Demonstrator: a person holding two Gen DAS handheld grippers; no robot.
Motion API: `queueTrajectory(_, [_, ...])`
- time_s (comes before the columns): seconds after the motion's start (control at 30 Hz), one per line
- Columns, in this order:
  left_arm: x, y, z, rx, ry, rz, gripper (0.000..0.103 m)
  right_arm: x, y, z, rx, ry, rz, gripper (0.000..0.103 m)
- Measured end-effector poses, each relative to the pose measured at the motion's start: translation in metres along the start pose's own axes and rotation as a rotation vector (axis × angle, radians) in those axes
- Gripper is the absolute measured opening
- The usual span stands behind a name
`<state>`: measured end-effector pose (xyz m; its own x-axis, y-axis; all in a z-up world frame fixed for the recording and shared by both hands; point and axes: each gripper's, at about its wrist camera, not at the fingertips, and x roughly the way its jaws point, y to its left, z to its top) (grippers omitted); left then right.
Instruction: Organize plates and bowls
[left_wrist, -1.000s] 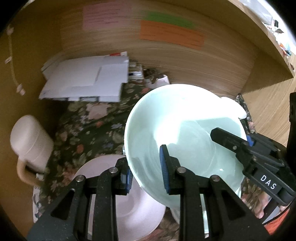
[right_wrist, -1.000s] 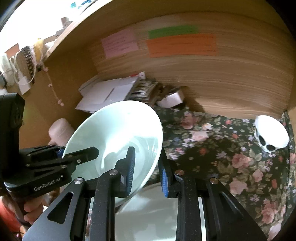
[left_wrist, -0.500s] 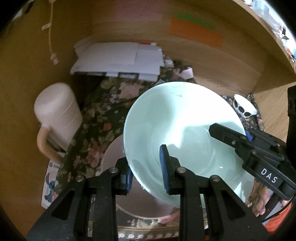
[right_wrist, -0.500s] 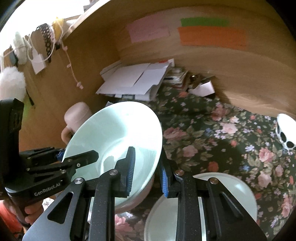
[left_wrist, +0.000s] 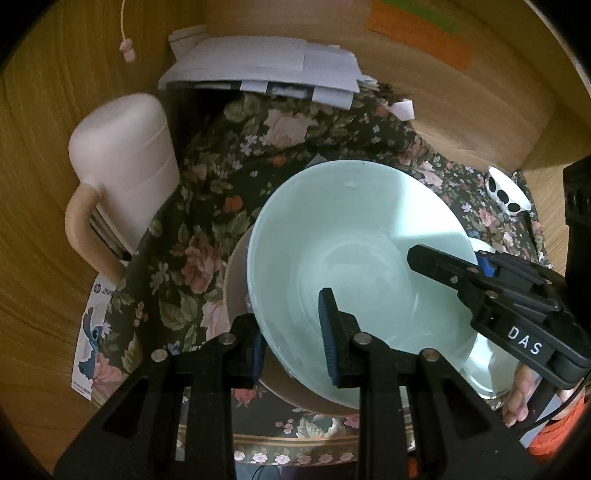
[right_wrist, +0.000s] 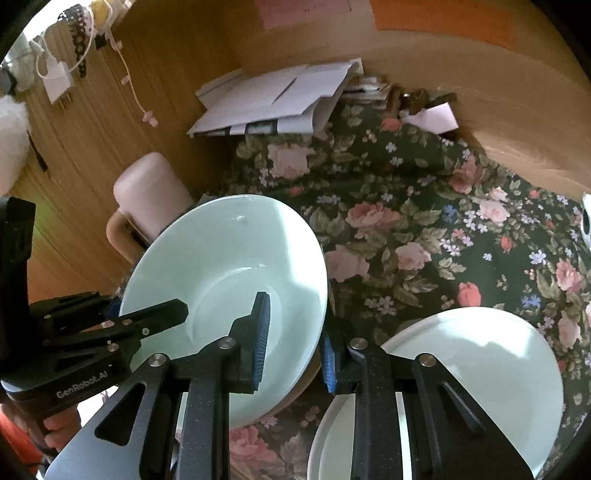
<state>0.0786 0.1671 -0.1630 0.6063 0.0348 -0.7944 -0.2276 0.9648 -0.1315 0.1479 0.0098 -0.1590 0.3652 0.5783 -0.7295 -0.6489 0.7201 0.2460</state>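
A pale green bowl (left_wrist: 354, 258) is held by both grippers at once. My left gripper (left_wrist: 291, 343) is shut on its near rim. My right gripper (right_wrist: 291, 347) is shut on its right rim, and the bowl (right_wrist: 229, 280) fills the left of the right wrist view. The bowl hangs tilted just over a beige bowl (left_wrist: 236, 280) on the floral cloth; I cannot tell whether they touch. A pale green plate (right_wrist: 480, 373) lies on a white plate (right_wrist: 328, 439) to the right, under my right gripper.
A pink mug (left_wrist: 122, 170) with a handle stands at the left by the wooden wall. A stack of white papers (left_wrist: 266, 70) lies at the back. A small white dish with black spots (left_wrist: 508, 192) sits at the far right. The floral cloth (right_wrist: 424, 236) covers the table.
Both grippers have carried the green bowl left and down, from over the green plate to over the beige bowl. The mug and papers now look nearer.
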Motion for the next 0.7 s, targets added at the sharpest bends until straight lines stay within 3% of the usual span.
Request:
queueTrajectory(0.4, [0.007, 0.008, -0.002, -0.014, 0.001, 0.024, 0.026, 0.003, 0.005, 0.002, -0.059, 0.029, -0.015, 0.023])
queueTrajectory(0.7, [0.01, -0.001, 0.007, 0.023, -0.016, 0.063, 0.026, -0.012, 0.01, 0.005, -0.13, -0.015, -0.045, 0.023])
